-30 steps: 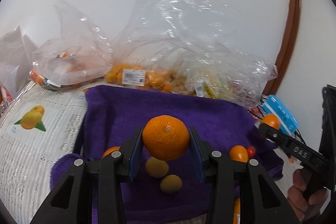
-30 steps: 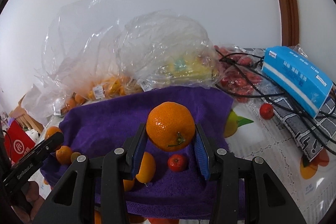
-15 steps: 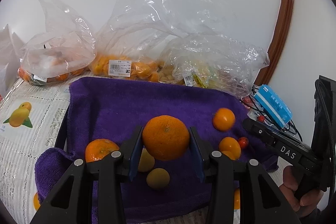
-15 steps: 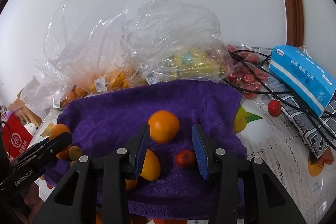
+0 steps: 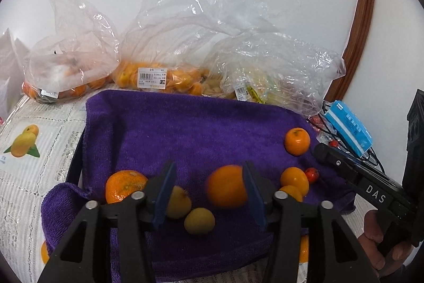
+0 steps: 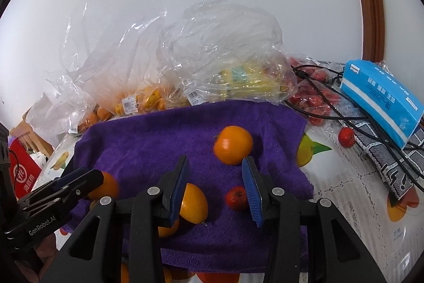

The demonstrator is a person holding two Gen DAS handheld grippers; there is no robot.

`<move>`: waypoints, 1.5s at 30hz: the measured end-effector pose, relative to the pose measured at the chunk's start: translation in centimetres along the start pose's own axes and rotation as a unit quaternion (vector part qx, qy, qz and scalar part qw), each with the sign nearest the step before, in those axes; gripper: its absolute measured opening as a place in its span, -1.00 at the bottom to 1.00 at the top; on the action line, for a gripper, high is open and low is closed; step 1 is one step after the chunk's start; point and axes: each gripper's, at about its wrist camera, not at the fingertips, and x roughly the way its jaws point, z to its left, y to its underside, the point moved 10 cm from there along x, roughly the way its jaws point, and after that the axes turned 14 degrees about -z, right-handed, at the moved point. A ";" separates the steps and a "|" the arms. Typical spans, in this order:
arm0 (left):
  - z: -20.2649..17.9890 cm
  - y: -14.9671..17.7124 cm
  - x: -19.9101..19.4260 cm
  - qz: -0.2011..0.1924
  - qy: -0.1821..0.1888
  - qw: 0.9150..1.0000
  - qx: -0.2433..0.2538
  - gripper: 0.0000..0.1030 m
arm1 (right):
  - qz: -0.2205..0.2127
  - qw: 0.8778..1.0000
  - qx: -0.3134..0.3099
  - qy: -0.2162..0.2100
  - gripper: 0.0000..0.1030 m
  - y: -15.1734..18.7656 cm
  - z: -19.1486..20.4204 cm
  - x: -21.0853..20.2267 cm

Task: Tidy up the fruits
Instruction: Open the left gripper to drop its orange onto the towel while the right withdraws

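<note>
Since half a second ago your left gripper [image 5: 209, 196] has let its orange [image 5: 226, 186] go, both grippers' fingers now open and empty, so that blurred orange could roll off the towel [image 5: 190, 129] onto the desk [image 5: 39, 123].

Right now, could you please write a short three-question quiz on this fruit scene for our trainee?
1. True or false: the left tool is clamped shut on an orange.
2. What colour is the towel under the loose fruit?
A. green
B. purple
C. white
3. Fill in: the blue box lies on black ____.

Key:
1. False. Both the left tool and the right tool stand open, and the blurred orange sits loose against the left tool's right finger.
2. B.
3. Cables.
</note>
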 end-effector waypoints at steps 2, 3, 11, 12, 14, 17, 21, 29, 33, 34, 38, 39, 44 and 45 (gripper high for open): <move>0.1 -0.2 -0.1 -0.004 -0.004 1.000 0.001 0.05 | -0.006 1.000 0.001 0.001 -0.17 -0.1 0.1 -0.2; 0.2 -0.2 -0.3 -0.006 -0.005 1.000 0.000 0.06 | -0.008 1.000 0.002 0.002 -0.17 -0.2 0.1 -0.3; 0.9 -0.6 -1.1 -0.018 -0.026 0.999 -0.006 0.07 | -0.028 0.999 0.012 -0.011 -0.15 -0.7 0.8 -1.8; 0.9 -0.6 -1.2 -0.018 -0.027 0.999 -0.007 0.08 | -0.031 0.999 0.011 -0.010 -0.15 -0.7 0.8 -1.9; 0.9 -0.6 -1.6 -0.022 -0.031 0.999 -0.003 0.07 | -0.036 0.999 0.008 -0.002 -0.14 -0.6 0.7 -2.4; 1.0 -0.8 -2.0 -0.030 -0.039 0.999 0.001 0.07 | -0.040 0.999 0.012 0.002 0.00 -0.4 0.4 -3.4; 1.0 -0.8 -2.7 -0.031 -0.038 0.999 -0.008 0.08 | -0.033 0.999 0.030 -0.004 0.01 0.3 0.0 -4.7; 2.3 -0.8 -4.6 -0.036 -0.054 0.998 -0.017 0.07 | -0.001 0.999 0.035 -0.001 0.01 2.6 0.4 -7.7; 3.5 -0.4 -5.7 -0.034 -0.067 0.997 -0.021 0.08 | 0.025 0.999 0.026 -0.009 0.01 4.6 1.6 -8.7; 3.8 -0.3 -6.0 -0.035 -0.069 0.997 -0.021 0.08 | 0.031 0.999 0.022 -0.011 0.01 5.1 2.1 -8.8; 4.8 0.8 -7.4 -0.028 -0.086 0.996 -0.013 0.08 | 0.049 0.999 0.006 -0.018 -0.11 6.4 3.6 -8.6; 5.0 1.1 -7.9 -0.025 -0.088 0.996 -0.011 0.08 | 0.053 0.998 0.003 -0.020 -0.13 6.7 4.0 -8.6; 5.7 2.4 -9.7 -0.013 -0.092 0.996 -0.010 0.08 | 0.072 0.997 -0.020 -0.023 -0.17 7.4 5.5 -7.6; 5.8 2.6 -9.9 -0.010 -0.094 0.996 -0.007 0.08 | 0.074 0.997 -0.024 -0.024 -0.17 7.5 5.7 -7.5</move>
